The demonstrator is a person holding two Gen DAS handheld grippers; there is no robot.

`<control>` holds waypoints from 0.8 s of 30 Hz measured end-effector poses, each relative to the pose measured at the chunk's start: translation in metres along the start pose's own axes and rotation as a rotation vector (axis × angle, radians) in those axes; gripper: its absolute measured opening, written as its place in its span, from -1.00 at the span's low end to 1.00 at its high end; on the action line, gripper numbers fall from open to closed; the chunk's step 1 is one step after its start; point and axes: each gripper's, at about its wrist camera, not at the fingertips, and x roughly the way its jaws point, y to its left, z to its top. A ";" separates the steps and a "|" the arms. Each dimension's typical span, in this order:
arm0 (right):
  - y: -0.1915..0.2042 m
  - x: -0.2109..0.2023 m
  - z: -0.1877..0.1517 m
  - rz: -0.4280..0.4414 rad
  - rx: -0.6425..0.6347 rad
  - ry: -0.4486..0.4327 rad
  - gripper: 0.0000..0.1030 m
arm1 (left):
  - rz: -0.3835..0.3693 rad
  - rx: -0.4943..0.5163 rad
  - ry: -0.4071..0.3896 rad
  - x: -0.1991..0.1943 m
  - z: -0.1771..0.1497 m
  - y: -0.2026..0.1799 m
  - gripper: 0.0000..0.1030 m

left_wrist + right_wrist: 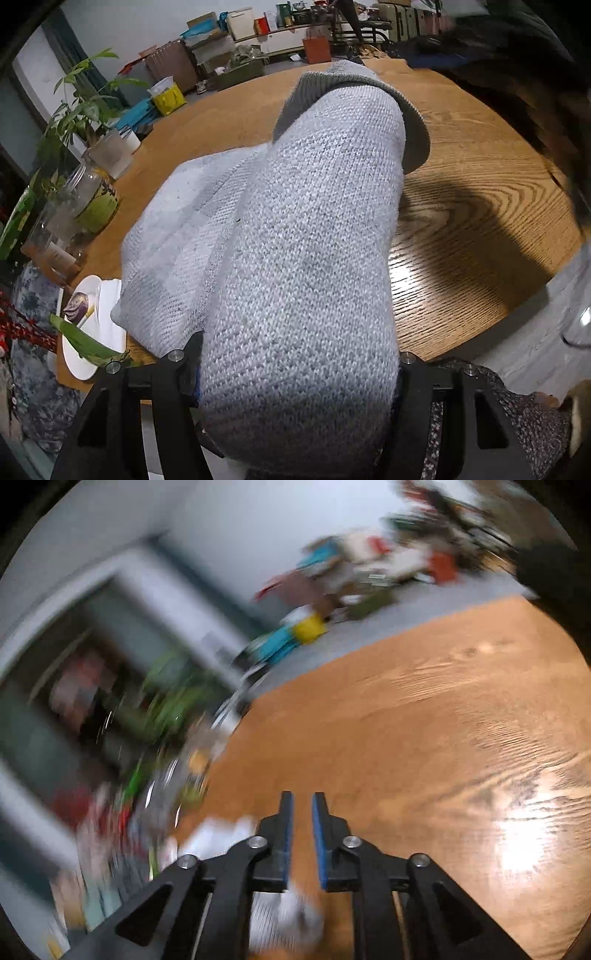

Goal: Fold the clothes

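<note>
A thick folded bundle of light grey knit sweater (295, 240) fills the left wrist view and runs from the jaws out over the round wooden table (461, 184). My left gripper (297, 365) is shut on this wide bundle, with the knit bulging between its black fingers (192, 362) and hiding their tips. The far end of the sweater rests on the tabletop. In the blurred right wrist view my right gripper (302, 797) hovers over bare wood (406, 720). Its blue-padded jaws stand a narrow gap apart with nothing between them. A blurred pale patch (284, 915) lies below the fingers.
Along the table's left edge stand a glass jar (96, 199), a potted plant (81, 107) and a white plate (88, 332). A person's patterned clothing (524, 424) shows at the lower right. Boxes and bags (170, 96) clutter the floor beyond the table.
</note>
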 end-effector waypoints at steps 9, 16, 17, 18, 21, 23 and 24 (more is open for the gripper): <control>0.038 0.036 -0.054 0.015 -0.094 0.142 -0.71 | 0.024 0.018 0.006 0.004 -0.007 -0.009 0.26; -0.001 0.068 0.005 -0.161 0.030 0.088 -0.84 | -0.001 -0.013 0.005 0.003 -0.006 -0.007 0.26; -0.001 0.057 0.008 -0.257 0.005 0.007 -0.72 | -0.001 -0.007 0.003 0.003 -0.009 -0.008 0.26; -0.005 0.042 0.011 -0.309 0.005 -0.070 -0.71 | -0.002 -0.001 0.002 0.002 -0.012 -0.009 0.26; -0.022 0.010 0.016 -0.192 0.121 -0.106 -0.70 | -0.012 -0.016 0.002 0.000 -0.013 -0.007 0.26; 0.001 0.002 0.009 0.006 0.039 -0.022 -0.70 | -0.011 -0.027 0.005 0.001 -0.009 -0.008 0.27; 0.026 0.000 -0.001 0.091 -0.071 0.019 -0.66 | -0.010 -0.028 0.006 0.002 -0.009 -0.009 0.27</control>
